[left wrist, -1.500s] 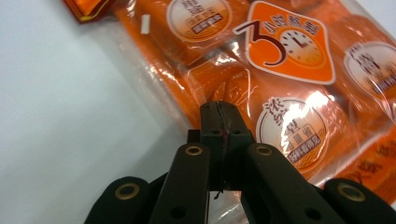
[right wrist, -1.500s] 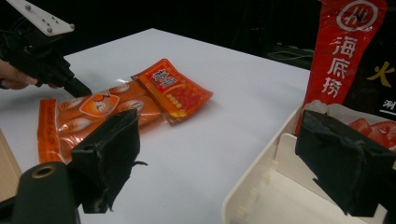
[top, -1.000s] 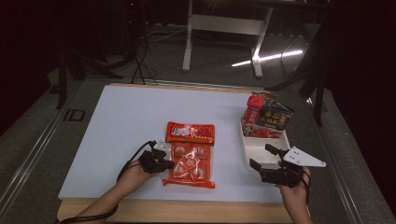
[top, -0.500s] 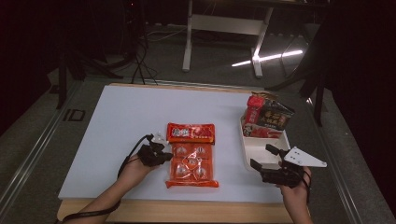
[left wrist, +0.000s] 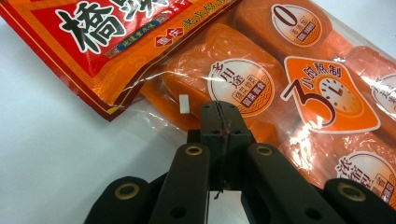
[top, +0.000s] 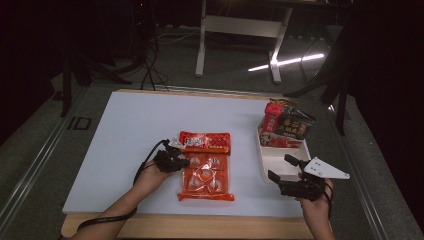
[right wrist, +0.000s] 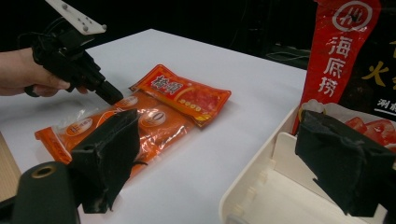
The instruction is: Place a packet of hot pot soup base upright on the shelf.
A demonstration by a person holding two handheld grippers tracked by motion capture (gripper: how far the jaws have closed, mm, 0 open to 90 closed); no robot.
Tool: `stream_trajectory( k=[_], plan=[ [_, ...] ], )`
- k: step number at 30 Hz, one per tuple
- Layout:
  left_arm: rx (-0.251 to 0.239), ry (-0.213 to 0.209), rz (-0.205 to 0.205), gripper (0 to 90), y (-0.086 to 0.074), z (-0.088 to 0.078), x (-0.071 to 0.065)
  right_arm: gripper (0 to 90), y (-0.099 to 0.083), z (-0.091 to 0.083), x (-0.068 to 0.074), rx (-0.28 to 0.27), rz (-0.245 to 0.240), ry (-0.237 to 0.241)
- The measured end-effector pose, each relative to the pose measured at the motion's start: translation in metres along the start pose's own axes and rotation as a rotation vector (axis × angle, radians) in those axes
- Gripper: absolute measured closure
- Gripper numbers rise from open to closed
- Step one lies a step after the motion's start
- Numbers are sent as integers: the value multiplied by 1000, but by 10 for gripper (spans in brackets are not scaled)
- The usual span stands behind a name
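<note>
Pinching the left edge of the orange snack packet [top: 206, 172] at the middle of the white table [top: 125, 130], the left gripper [top: 176, 161] has its jaws pressed fully together on the clear film, as the left gripper view confirms [left wrist: 219, 122]. The right gripper [top: 286, 171] hovers with jaws spread wide and nothing between them over the near, vacant end of the white tray [top: 276, 159], whose far end carries other packets [top: 285, 125]. In my judgement the step in hand is securing the packet for transfer, and the next move calls for a clean lift toward the tray without the film slipping.
</note>
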State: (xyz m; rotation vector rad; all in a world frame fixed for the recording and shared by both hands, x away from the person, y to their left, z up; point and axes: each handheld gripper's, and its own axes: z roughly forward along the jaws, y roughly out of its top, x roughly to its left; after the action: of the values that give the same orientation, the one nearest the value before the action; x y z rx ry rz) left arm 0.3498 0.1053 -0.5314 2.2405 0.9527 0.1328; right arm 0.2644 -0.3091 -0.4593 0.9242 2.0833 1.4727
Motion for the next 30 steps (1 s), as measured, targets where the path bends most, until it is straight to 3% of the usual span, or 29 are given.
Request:
stream_trajectory(
  k=[11, 16, 27, 30],
  plan=[
    [23, -2, 65, 900, 19, 17, -19, 139, 0, -1, 0, -3, 4, 1],
    [20, -13, 65, 900, 19, 17, -17, 139, 0, -1, 0, -5, 6, 5],
    [-53, -69, -16, 571, 14, 0, -1, 139, 0, -1, 0, -6, 2, 3],
    [-68, -88, -46, 429, 14, -3, 2, 140, 0, -1, 0, -5, -1, 2]
  ],
)
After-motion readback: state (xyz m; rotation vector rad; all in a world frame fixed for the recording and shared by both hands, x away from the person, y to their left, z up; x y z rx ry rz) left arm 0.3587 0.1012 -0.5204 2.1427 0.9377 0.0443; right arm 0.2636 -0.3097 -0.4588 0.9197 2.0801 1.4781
